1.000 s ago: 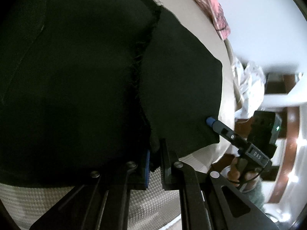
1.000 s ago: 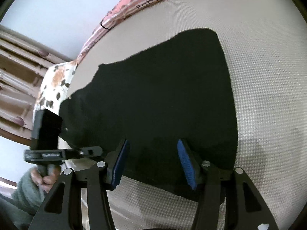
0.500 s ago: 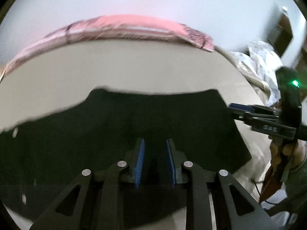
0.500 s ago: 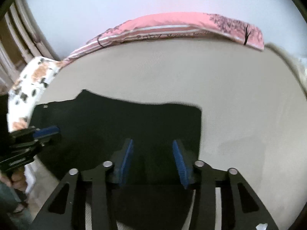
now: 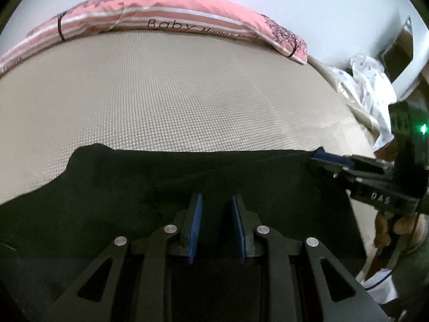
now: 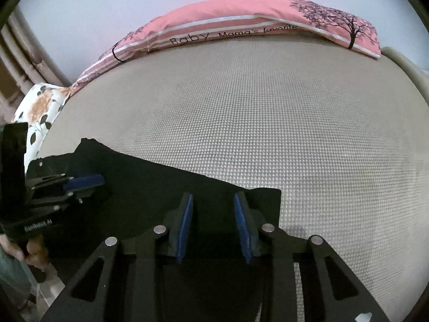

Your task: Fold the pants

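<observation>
Pants (image 5: pixel 161 187) lying along mat (image 5: pixel 174 102) near edge; left gripper (image 5: pixel 215 224) standing apart, right gripper (image 6: pixel 214 225) closing, both gripping nothing.

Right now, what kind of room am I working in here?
Most likely a bedroom. The black pants lie on a wide bed covered in a beige woven mat, with a pink pillow printed "Baby" against the wall at its head and a floral pillow beside it.
</observation>
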{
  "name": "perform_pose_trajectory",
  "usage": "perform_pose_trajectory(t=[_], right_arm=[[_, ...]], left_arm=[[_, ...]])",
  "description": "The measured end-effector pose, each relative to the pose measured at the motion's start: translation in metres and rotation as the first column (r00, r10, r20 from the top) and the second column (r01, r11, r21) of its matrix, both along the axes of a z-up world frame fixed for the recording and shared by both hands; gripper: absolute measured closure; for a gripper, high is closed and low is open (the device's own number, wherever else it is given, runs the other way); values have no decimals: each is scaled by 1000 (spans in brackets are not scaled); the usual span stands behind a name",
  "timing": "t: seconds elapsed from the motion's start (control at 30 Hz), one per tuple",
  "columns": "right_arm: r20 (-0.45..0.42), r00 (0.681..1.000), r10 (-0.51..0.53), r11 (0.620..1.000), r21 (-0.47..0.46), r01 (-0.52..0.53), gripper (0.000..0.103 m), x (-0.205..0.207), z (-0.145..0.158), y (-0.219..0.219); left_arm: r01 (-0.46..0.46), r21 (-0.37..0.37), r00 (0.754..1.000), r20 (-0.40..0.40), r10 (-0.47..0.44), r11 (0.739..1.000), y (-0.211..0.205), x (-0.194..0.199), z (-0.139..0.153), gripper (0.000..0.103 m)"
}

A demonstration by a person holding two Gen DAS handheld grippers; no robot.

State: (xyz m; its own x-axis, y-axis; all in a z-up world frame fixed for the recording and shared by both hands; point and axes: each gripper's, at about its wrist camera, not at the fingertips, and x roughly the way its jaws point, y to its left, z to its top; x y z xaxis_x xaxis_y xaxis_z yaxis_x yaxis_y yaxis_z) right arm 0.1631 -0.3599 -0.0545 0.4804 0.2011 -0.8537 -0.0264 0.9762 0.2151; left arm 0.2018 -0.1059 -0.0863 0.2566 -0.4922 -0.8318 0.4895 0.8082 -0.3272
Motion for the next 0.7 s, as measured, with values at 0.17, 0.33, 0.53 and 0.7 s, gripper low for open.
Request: perform_pose_trajectory(t=[0.17, 0.33, 0.53, 0.7], right_arm=[[22, 1000, 21, 997, -71, -19, 73, -18, 15, 14], [-2, 997, 77, 992, -100, -77, 72, -60, 19, 27], [-85, 991, 105, 989, -96, -113, 71, -101, 3, 41], [-83, 986, 144, 985, -86, -151, 64, -117, 2, 65]], left_arm=[[13, 8, 1000, 22, -13, 1000, 11, -13, 9, 79], [2, 33, 1000, -13, -1, 999, 44, -31, 4, 66], [-29, 12, 1000, -3, 30, 999, 77, -52, 2, 66], [-105, 35, 994, 3, 105, 994, 105, -69, 19, 65]])
